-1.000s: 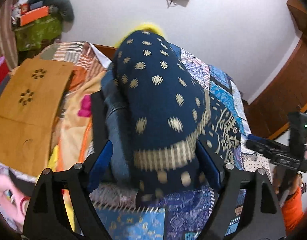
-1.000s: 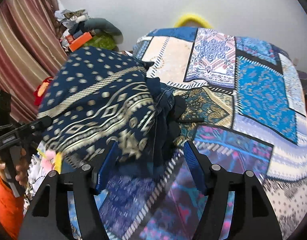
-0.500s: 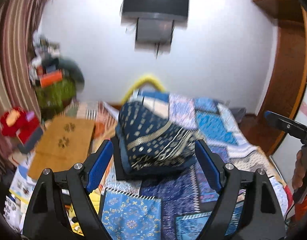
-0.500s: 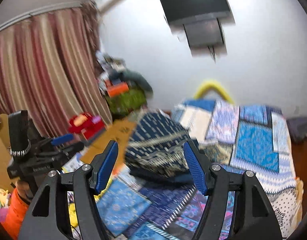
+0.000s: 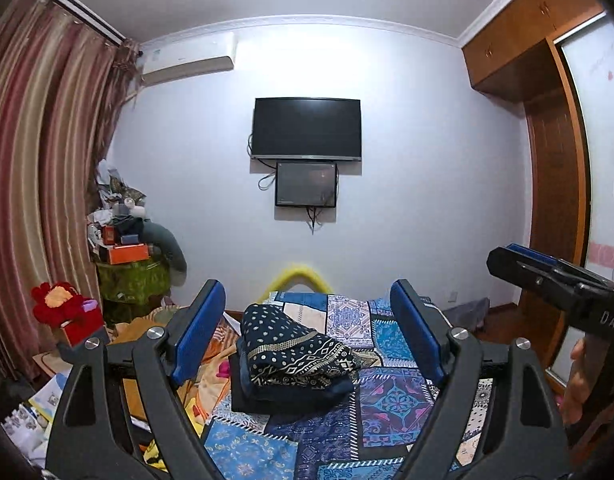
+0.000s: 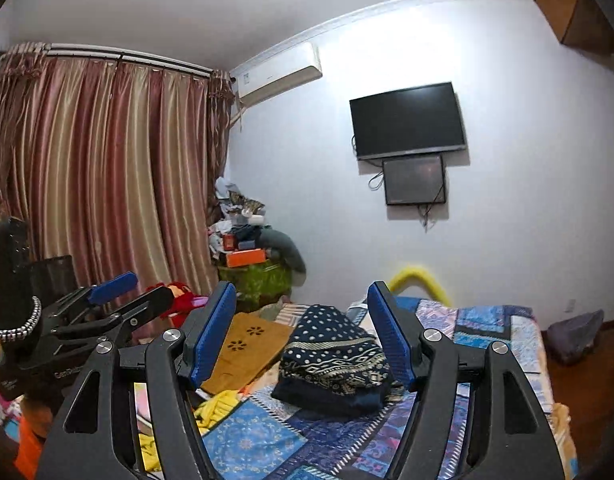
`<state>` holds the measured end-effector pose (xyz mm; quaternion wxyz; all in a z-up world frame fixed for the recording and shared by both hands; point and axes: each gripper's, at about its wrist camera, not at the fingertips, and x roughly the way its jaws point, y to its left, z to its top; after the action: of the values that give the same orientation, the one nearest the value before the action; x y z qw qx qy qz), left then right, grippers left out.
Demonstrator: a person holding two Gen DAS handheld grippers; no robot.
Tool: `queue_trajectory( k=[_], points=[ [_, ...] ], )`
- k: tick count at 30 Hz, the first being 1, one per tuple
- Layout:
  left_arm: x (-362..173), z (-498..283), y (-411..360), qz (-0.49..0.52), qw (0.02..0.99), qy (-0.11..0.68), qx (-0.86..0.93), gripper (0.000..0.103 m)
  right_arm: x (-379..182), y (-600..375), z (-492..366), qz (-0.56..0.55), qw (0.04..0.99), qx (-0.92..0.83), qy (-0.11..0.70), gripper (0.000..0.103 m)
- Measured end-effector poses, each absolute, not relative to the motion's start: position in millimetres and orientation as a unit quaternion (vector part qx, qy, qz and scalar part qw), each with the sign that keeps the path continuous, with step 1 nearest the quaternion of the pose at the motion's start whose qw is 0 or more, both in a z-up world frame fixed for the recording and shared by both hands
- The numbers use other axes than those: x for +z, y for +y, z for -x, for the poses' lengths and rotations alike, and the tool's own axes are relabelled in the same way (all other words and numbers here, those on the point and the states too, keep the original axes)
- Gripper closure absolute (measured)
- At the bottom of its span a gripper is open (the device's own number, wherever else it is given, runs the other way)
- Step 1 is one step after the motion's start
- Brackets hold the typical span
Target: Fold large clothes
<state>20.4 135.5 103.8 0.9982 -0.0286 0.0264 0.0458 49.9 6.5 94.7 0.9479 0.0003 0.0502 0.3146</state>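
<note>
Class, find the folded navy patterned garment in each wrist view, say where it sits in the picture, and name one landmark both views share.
Left wrist: folded navy garment lies low centre, on the patchwork bedspread.
Right wrist: folded navy garment sits low, slightly right of centre.
Shared landmark: wall-mounted television.

The folded garment is soft matt navy cloth with a pale printed pattern. The bedspread is patchwork cotton-like cloth, also matt. The curtain is shiny, satin-like fabric. The board looks like smooth wood. Each hand-held gripper has matt black plastic arms, blue rubbery pads and bright metal screws.
</note>
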Motion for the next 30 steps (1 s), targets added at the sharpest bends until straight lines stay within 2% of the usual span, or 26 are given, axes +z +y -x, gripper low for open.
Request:
queue_trajectory(
  k=[2,3,8,30],
  points=[
    [100,-18,133,0.028,0.998,0.025,0.054,0.009,91,8,-50,0.001,0.95,0.309,0.053,0.027],
    [97,-16,132,0.027,0.997,0.024,0.063,0.002,90,9,-49,0.001,0.95,0.308,0.055,0.02],
    [90,-13,127,0.014,0.996,0.028,0.079,0.0,88,6,-51,-0.003,0.958,0.279,0.057,0.0],
    [77,-13,128,0.026,0.996,0.038,0.078,0.0,75,5,-48,0.011,0.963,0.26,0.073,0.0]
  ],
)
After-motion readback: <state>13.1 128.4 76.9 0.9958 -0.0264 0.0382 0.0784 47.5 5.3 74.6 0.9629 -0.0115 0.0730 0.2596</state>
